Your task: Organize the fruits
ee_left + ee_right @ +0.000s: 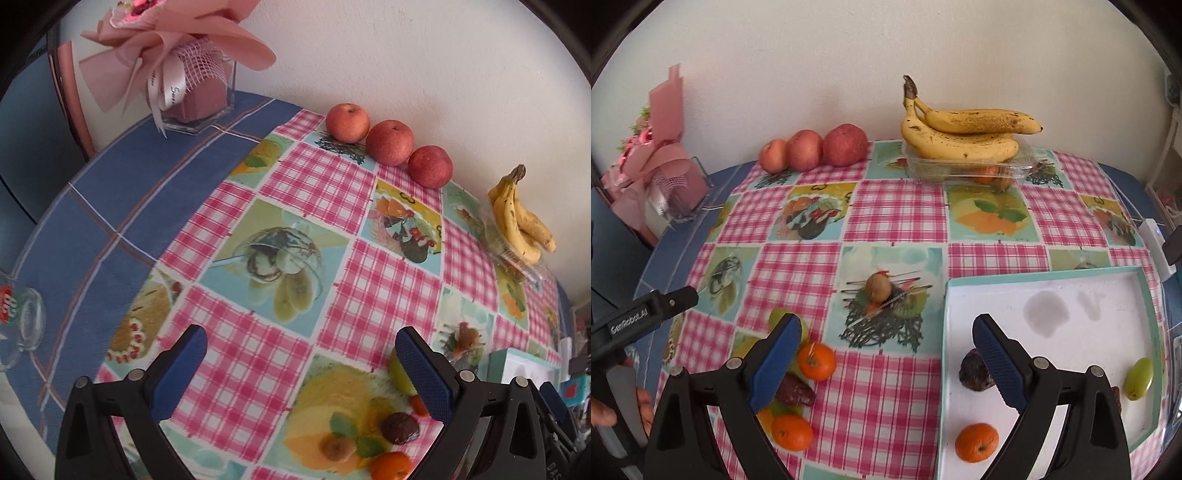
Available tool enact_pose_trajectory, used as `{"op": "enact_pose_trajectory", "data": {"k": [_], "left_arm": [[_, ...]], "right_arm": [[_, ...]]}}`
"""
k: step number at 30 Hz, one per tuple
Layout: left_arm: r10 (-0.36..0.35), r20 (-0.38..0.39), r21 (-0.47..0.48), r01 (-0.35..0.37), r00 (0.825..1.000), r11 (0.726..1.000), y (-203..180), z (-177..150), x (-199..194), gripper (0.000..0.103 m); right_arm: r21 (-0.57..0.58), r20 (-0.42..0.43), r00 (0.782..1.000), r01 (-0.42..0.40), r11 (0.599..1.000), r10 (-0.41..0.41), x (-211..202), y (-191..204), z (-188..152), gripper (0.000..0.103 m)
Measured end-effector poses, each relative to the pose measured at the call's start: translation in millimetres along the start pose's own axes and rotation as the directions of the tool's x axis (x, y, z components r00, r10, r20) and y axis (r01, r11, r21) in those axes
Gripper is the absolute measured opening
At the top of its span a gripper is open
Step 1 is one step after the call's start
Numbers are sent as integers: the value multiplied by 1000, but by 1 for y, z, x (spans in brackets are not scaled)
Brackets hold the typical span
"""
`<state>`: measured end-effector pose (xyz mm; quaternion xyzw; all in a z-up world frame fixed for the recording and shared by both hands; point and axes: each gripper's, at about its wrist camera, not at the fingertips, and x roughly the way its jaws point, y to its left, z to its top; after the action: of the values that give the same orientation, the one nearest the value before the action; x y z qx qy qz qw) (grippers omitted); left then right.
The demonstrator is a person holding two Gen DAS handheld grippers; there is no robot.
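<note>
My right gripper (886,350) is open and empty, hovering over the cloth beside a white tray with a teal rim (1034,275). In the tray lie an orange (977,442), a dark wrinkled fruit (973,373) and a green fruit (1139,378). Loose on the cloth to the left are two oranges (816,361) (792,432), a dark fruit (796,393) and a green fruit (777,315) partly hidden by my left finger. A kiwi (878,287) sits mid-table. My left gripper (301,354) is open over the cloth, holding nothing, with the dark fruit (399,428) and an orange (391,467) just under it.
Three red apples (389,142) line the wall. Bananas (964,134) rest on a clear plastic box (1015,170). A pink bouquet in a glass vase (184,81) stands back left, and a glass jar (22,325) sits near the left table edge. A hand (605,413) holds the left gripper.
</note>
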<state>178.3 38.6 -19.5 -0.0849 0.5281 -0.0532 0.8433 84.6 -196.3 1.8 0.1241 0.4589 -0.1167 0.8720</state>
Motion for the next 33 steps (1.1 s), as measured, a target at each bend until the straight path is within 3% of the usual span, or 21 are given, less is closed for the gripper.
{"op": "enact_pose_trajectory", "data": {"k": [5, 10, 16, 22, 24, 26, 33], "left_arm": [[-36, 30, -30, 37, 999, 999, 1, 4, 5, 103], [-59, 74, -27, 62, 995, 998, -4, 5, 9, 103], [-106, 17, -32, 107, 994, 994, -11, 7, 16, 103], [-111, 27, -68, 113, 993, 991, -11, 9, 13, 102], [-119, 15, -58, 119, 993, 991, -15, 10, 16, 101], [-136, -5, -60, 135, 991, 989, -18, 10, 21, 100], [-179, -113, -114, 166, 977, 980, -21, 3, 50, 95]], "right_arm": [[34, 55, 996, 75, 997, -76, 1, -4, 9, 94], [21, 66, 997, 40, 999, -41, 6, -4, 20, 94], [20, 43, 999, 21, 1000, -22, 15, -1, 31, 94], [-14, 115, 993, -5, 1000, 7, 5, 7, 42, 94], [-37, 115, 993, -1, 999, 6, 8, 11, 43, 91], [-51, 96, 995, 0, 999, 5, 17, 13, 44, 78], [-50, -12, 1000, -21, 999, 20, 59, 9, 32, 68]]}}
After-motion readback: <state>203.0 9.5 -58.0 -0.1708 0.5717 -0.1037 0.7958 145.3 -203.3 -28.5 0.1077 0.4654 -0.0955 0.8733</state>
